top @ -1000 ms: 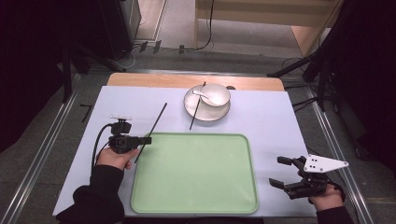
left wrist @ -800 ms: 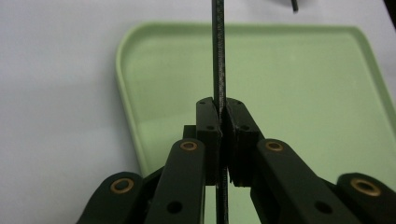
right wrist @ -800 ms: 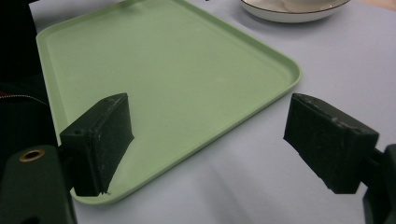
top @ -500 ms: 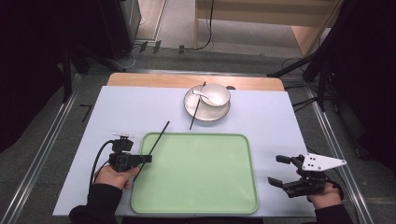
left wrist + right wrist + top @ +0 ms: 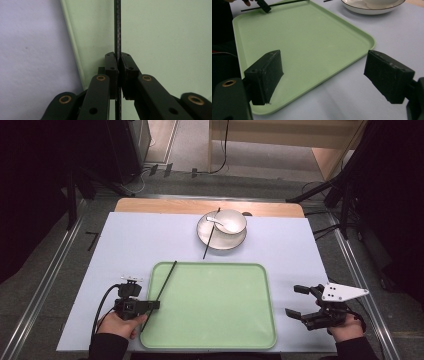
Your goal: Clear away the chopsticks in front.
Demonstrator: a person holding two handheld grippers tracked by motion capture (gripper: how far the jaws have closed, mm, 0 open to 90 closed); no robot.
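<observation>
— What's the left gripper (image 5: 152,304) holding?

— A thin black chopstick (image 5: 163,287). In the left gripper view the two pads are pressed tight on it (image 5: 117,37), with the stick running straight up between them and on past the tips.

— And where is the stick over the table?

— Over the left edge of the green tray (image 5: 215,340). From the high view it slants from the near-left rim up to the tray's far-left corner, with its far tip at that rim. Whether it touches the tray I cannot tell.

— The other hand?

— The right gripper (image 5: 295,300) sits just off the tray's right edge, over the pale tabletop (image 5: 115,245). Its jaws stand wide apart with nothing between them (the right gripper view looks straight through the gap at the tray (image 5: 312,50) and table).

— Anything else laid out?

— At the far side, well apart from both hands, a white bowl (image 5: 229,221) stands on a plate (image 5: 207,235) with a white spoon (image 5: 216,222) in it — and a second chopstick (image 5: 211,235) lies across the plate, its near end on the tabletop just short of the tray.
</observation>
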